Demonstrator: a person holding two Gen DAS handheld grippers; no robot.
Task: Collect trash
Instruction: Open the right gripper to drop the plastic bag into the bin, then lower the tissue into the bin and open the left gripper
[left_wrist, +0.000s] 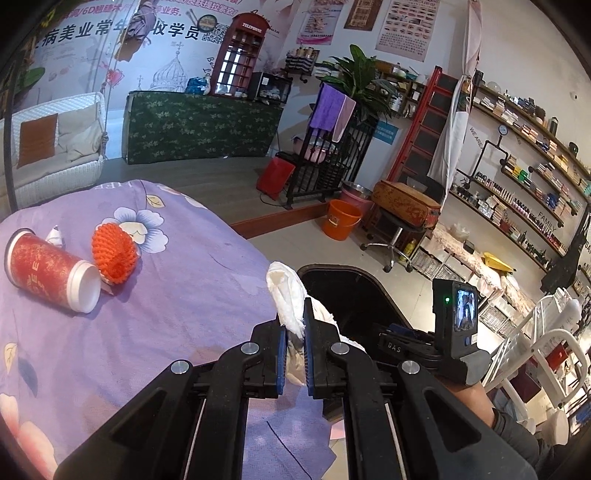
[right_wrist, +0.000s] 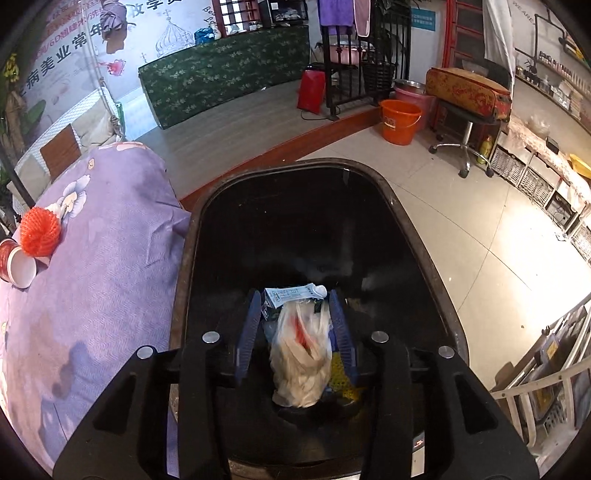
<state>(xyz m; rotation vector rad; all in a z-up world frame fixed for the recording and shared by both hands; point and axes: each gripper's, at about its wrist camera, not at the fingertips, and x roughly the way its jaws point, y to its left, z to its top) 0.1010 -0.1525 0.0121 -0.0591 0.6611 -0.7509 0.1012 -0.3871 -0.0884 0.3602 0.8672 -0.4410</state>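
Observation:
My left gripper (left_wrist: 293, 314) is shut on a crumpled white tissue (left_wrist: 286, 291), held at the table's edge beside the black trash bin (left_wrist: 354, 295). On the purple flowered tablecloth (left_wrist: 184, 295) lie a red paper cup (left_wrist: 48, 271) on its side, an orange foam fruit net (left_wrist: 114, 254) and a small white wrapper (left_wrist: 55, 236). My right gripper (right_wrist: 294, 295) hangs over the bin (right_wrist: 424, 258) with its jaws apart. A white plastic bag with red inside (right_wrist: 301, 354) sits between the fingers, and the pads do not press on it. Below lie a blue-white carton (right_wrist: 291, 295) and something yellow (right_wrist: 340, 373).
The bin stands on a tiled floor against the table's right side. Beyond it are an orange bucket (right_wrist: 399, 120), a wheeled stool carrying a red suitcase (right_wrist: 467, 92), a black metal rack (left_wrist: 321, 166) and wall shelves (left_wrist: 517, 192). A white frame (left_wrist: 546, 354) stands at the right.

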